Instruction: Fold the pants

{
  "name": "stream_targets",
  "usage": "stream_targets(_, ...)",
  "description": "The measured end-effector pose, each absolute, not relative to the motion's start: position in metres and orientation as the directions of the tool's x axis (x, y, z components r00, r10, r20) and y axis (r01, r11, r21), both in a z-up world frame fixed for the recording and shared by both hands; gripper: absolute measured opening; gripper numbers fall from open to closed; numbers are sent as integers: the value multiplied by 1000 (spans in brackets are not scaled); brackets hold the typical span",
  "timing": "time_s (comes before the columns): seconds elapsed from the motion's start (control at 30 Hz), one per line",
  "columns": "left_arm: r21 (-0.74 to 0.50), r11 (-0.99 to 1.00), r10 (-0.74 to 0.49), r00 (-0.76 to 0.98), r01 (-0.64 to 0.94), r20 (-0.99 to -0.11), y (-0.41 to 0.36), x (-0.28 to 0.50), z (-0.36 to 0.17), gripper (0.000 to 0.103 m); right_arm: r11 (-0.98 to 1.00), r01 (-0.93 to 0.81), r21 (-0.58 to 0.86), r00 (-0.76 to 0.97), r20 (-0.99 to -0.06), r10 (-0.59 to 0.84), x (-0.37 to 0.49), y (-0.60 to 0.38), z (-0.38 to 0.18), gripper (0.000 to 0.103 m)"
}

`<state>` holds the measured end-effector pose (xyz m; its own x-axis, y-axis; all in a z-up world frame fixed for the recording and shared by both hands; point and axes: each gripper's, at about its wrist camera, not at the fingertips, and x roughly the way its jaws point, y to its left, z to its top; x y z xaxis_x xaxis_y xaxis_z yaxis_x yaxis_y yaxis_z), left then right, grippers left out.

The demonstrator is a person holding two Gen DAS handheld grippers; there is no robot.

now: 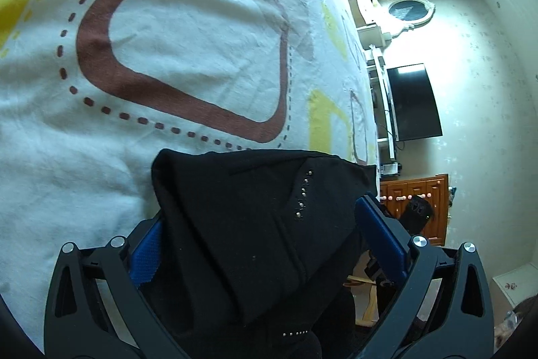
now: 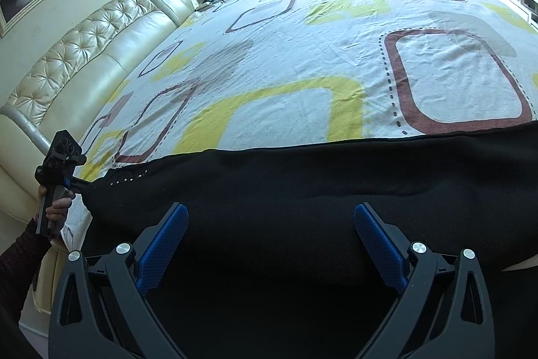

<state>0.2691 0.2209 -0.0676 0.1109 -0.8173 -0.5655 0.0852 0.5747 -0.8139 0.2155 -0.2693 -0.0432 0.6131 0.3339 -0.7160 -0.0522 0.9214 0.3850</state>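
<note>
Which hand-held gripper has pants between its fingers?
The left hand-held gripper: black pants bunch between its blue fingers. The right hand-held gripper is open.

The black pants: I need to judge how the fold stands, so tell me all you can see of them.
The black pants look like soft, matte knit fabric, with small metal studs in a row near one end. They lie stretched across the near edge of the patterned bedsheet. The left gripper has that studded end bunched between its fingers; the right gripper is open over the middle.
</note>
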Motion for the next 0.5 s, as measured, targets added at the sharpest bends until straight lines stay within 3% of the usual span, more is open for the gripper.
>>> stream_targets(0.17, -796, 603, -794, 146, 60, -591, 215, 272, -84, 101, 903, -80, 422, 580, -717, 386, 222, -260, -46, 99)
stream_targets(0.37, -731, 650, -757, 98, 206, -646, 203, 268, -80, 101, 895, -187, 405, 515, -735, 440, 256, -252, -35, 99)
stream_targets(0.5, -752, 646, -762, 71, 130, -643, 206, 278, -84, 101, 891, -285, 353, 429, -785, 448, 295, -242, -34, 99)
